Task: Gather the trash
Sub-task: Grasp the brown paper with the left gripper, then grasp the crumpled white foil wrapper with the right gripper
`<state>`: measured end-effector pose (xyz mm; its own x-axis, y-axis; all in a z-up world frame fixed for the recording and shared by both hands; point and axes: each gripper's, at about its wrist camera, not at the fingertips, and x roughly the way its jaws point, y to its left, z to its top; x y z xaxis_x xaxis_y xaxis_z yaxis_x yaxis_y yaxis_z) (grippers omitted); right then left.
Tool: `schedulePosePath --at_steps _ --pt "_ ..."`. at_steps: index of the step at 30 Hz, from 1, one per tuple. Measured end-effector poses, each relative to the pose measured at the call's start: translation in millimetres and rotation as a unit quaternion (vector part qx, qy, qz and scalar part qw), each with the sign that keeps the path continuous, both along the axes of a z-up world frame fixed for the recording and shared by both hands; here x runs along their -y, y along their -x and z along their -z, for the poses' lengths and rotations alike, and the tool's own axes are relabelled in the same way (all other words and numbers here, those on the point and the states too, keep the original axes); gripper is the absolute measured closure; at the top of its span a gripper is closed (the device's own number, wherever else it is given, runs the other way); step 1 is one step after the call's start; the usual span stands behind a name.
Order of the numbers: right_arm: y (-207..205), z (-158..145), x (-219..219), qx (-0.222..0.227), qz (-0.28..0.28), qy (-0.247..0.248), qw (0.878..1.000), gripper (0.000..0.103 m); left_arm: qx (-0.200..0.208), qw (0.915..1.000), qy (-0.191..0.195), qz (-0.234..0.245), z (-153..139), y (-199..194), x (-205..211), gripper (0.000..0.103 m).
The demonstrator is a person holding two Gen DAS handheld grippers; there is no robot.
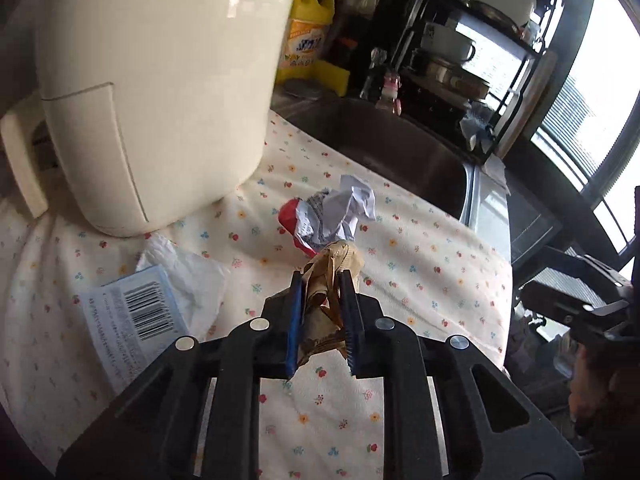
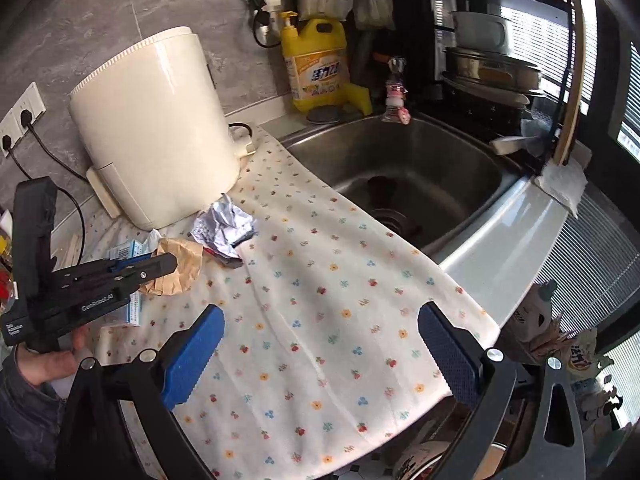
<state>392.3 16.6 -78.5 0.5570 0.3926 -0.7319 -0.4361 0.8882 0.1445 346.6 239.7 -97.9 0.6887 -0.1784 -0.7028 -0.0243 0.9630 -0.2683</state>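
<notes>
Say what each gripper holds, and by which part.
The left gripper is shut on the crumpled brown paper, pinched across its near, bunched end. The right gripper is open and holds nothing.

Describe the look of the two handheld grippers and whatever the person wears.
Both grippers, left gripper and right gripper, have black plastic frames, silver rivets and blue textured pads. The left carries white lettering on its side. The person's sleeve is dark.

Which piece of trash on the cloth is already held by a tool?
The brown crumpled paper, pinched in the left tool; the white-and-red wad lies free beyond it.
</notes>
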Motion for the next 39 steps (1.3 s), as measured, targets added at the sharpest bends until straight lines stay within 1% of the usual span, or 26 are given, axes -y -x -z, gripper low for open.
schedulePosePath --at_steps 4,9,15,19,22,23,24,25,26,27,28,29,33,36,39 --pt "-8 -3 -26 0.005 -0.033 -0.011 0.999 0.008 0.030 0.9986 0.002 -0.043 -20 18 -23 0.085" --pt "-23 -3 -56 0.006 -0.063 -0.013 0.998 0.009 0.045 0.9940 -0.001 -0.100 -32 38 -55 0.085" --pt "-44 6 -96 0.005 -0.090 0.007 0.996 0.009 0.041 0.9867 0.001 -0.157 -31 68 -88 0.085" --pt "-57 20 -123 0.003 -0.106 0.029 0.994 0.008 0.041 0.9805 0.009 -0.192 -27 90 -102 0.084" --pt "-67 37 -142 -0.003 -0.114 0.057 0.992 0.008 0.041 0.9769 0.010 -0.210 -26 105 -105 0.083" --pt "-70 41 -147 -0.007 -0.115 0.059 0.992 0.008 0.041 0.9760 0.008 -0.214 -26 109 -105 0.083" --pt "-73 45 -149 -0.014 -0.119 0.054 0.991 0.011 0.042 0.9752 0.007 -0.217 -26 113 -106 0.082" --pt "-75 50 -151 -0.030 -0.124 0.052 0.990 0.033 0.045 0.9742 0.006 -0.221 -27 117 -105 0.082" --pt "-78 54 -152 -0.048 -0.125 0.055 0.989 0.063 0.050 0.9732 0.007 -0.224 -29 120 -104 0.081" --pt "-78 52 -149 -0.046 -0.120 0.049 0.990 0.063 0.056 0.9726 0.011 -0.225 -30 125 -103 0.080" --pt "-76 48 -145 -0.046 -0.123 0.038 0.991 0.068 0.060 0.9723 0.011 -0.226 -31 128 -101 0.080" --pt "-74 45 -141 -0.049 -0.130 0.031 0.990 0.070 0.062 0.9721 0.010 -0.226 -32 131 -98 0.080" --pt "-55 32 -118 -0.041 -0.143 0.021 0.989 0.072 0.071 0.9727 0.008 -0.221 -39 134 -81 0.080" --pt "-37 19 -96 -0.034 -0.151 0.004 0.988 0.072 0.076 0.9743 0.002 -0.212 -44 135 -64 0.080" --pt "-18 5 -69 -0.030 -0.156 -0.017 0.987 0.072 0.081 0.9752 0.007 -0.206 -48 135 -46 0.080"
